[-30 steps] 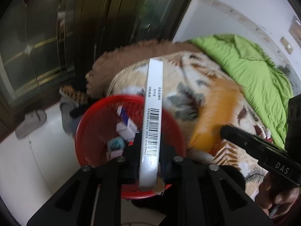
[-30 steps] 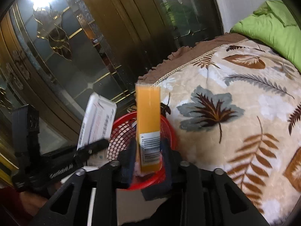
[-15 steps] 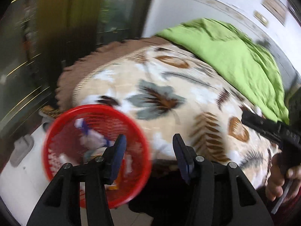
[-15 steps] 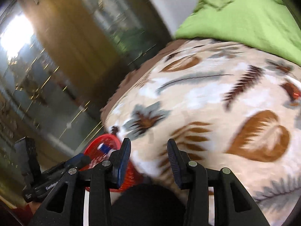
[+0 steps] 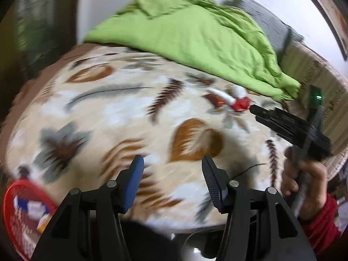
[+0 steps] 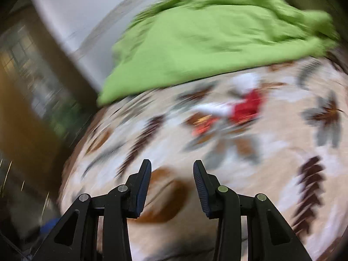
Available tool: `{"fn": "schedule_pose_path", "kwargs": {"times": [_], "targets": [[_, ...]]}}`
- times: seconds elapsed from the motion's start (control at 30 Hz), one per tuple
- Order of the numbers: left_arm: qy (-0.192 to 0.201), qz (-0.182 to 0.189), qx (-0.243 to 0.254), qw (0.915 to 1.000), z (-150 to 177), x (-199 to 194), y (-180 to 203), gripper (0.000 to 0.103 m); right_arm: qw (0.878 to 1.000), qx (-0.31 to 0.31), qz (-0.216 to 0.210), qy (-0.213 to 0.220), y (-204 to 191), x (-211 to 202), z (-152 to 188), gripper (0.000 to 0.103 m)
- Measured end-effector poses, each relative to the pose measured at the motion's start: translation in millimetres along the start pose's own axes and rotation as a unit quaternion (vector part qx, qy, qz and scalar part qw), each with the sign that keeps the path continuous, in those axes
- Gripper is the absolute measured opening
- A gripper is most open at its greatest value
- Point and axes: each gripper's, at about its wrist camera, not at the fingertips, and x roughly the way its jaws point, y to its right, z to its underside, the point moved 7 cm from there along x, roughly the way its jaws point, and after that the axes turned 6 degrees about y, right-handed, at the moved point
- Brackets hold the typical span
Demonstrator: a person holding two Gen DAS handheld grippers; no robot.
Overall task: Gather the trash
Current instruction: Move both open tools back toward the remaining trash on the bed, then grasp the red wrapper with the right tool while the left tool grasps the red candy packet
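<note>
Setting: a home bedroom. Ahead of the jaws lies a bed covered by a cream blanket (image 5: pixel 134 117) printed with brown and grey leaves. Beyond it, farther from the jaws, a crumpled green quilt (image 5: pixel 195 34) rests against a white wall (image 5: pixel 282 2). Left of the jaws stands a dark wooden door with glass panels (image 6: pixel 26 82), blurred.

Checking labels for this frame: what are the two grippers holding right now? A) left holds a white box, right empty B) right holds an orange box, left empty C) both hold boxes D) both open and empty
D: the left gripper and right gripper each show spread fingers with only the leaf-patterned beige blanket between them.
</note>
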Motion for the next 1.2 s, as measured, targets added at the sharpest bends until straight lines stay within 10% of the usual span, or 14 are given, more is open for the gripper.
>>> {"fn": "schedule_pose_path", "kwargs": {"times": [0.13,0.37,0.6,0.67,0.97,1.2], "targets": [[-0.001,0.014,0.042,0.9990,-26,34,39,0.056,0.995,0.051,0.077,0.031,64,20,-43,0.043],[-0.052,0.042,0.041,0.9969,-63,126,82,0.061,0.989,0.111,0.091,0.042,124,73,-73,0.043],[-0.075,0.047,0.007,0.9961,-87,202,97,0.062,0.991,0.120,0.053,0.017,128,115,-74,0.043],[-0.089,0.040,0.001,0.9953,-90,226,101,0.063,0.991,0.119,0.062,0.003,133,124,-71,0.028],[-0.117,-0.016,-0.010,0.9929,-92,306,117,0.064,0.989,0.118,0.072,0.054,130,91,-88,0.020],[-0.094,-0.004,0.020,0.9954,-80,310,110,0.034,0.990,0.111,0.057,0.060,122,88,-94,0.020]]}}
